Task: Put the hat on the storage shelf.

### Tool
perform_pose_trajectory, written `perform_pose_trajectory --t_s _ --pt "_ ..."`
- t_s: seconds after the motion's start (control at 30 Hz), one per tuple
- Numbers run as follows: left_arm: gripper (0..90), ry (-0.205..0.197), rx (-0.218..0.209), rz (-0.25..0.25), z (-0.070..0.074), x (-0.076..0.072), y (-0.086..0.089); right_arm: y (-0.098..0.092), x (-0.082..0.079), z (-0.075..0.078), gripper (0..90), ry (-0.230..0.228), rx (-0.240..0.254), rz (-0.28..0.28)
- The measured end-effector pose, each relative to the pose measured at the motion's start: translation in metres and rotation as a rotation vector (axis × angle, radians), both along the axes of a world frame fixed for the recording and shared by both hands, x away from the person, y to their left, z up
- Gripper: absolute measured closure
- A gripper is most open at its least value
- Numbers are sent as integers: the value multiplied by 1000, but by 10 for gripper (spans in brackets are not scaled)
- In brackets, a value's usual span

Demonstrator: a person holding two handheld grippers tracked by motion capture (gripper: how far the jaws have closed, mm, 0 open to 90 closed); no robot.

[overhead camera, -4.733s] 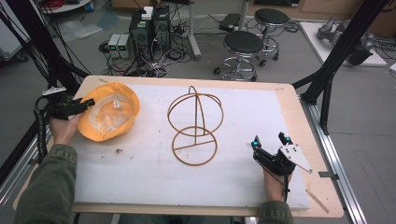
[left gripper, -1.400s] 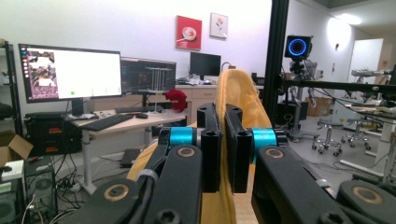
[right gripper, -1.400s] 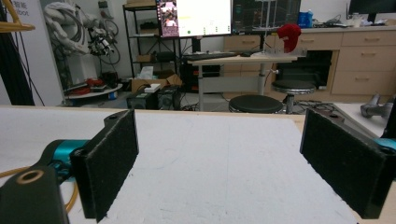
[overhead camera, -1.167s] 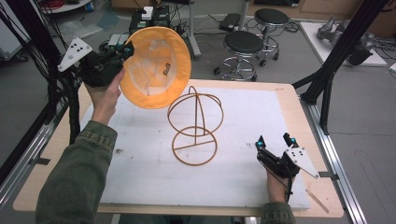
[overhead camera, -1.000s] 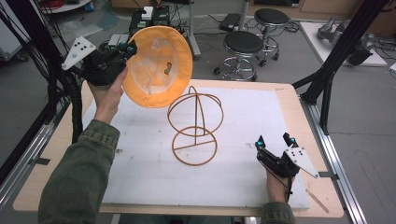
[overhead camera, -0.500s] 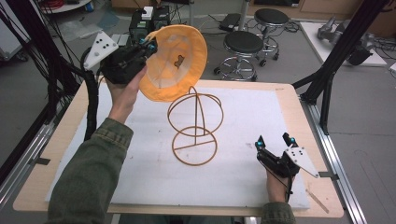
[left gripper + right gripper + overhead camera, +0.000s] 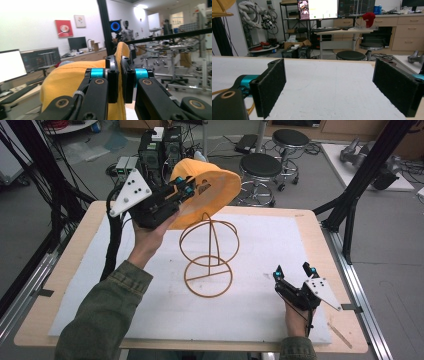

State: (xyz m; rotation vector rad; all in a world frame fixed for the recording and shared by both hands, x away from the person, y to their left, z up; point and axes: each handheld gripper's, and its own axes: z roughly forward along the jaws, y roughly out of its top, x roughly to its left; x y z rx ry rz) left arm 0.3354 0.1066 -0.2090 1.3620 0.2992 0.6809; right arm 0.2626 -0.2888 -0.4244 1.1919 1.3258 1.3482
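Left gripper [image 7: 181, 188] raised above the far left part of the desk [image 7: 60, 280], fingers [image 7: 113, 82] clamped tight on the brim of the orange sun hat [image 7: 207, 190], fabric squeezed between the pads in the left gripper view. Hat held aloft and tilted, its crown toward the far side, hanging just above and behind the top of the wire hat stand [image 7: 207, 257], apparently not touching it. Stand upright near the middle of the white mat [image 7: 250, 320], a round wire cage over a ring base. Likely step: bringing the hat over the stand and seating it. Best done by levelling the hat so its opening faces down, centring the crown over the top of the cage, then lowering slowly until the fabric settles evenly all round. Worth keeping the grip on the brim until the hat rests by itself, since a light wire stand may tip under a sideways push. Right gripper [image 7: 295, 272] low on the near right of the mat, fingers [image 7: 270, 87] spread wide with nothing between them, well apart from the stand, free to steady the base ring if needed.
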Motion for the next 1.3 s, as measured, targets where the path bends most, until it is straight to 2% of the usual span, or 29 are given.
perform_pose_trajectory --t_s 0.27,0.63,0.87,1.07,1.17,1.3 --pt "862 1 2 -86 -14 -14 -9 0 -1 0 105 -6 -6 -7" --pt "862 -36 33 -165 -39 -31 -19 0 -3 1 105 -16 -3 -31" --pt "863 -44 104 -212 -57 -41 -33 -1 -3 1 105 -19 -2 -38" --pt "863 -25 142 -237 -72 -43 -43 -2 -4 2 105 -24 2 -42" --pt "863 -18 174 -227 -79 -44 -47 -2 -4 2 105 -22 8 -42" --pt "864 -9 250 -209 -89 -46 -51 -3 -3 1 104 -21 15 -28"
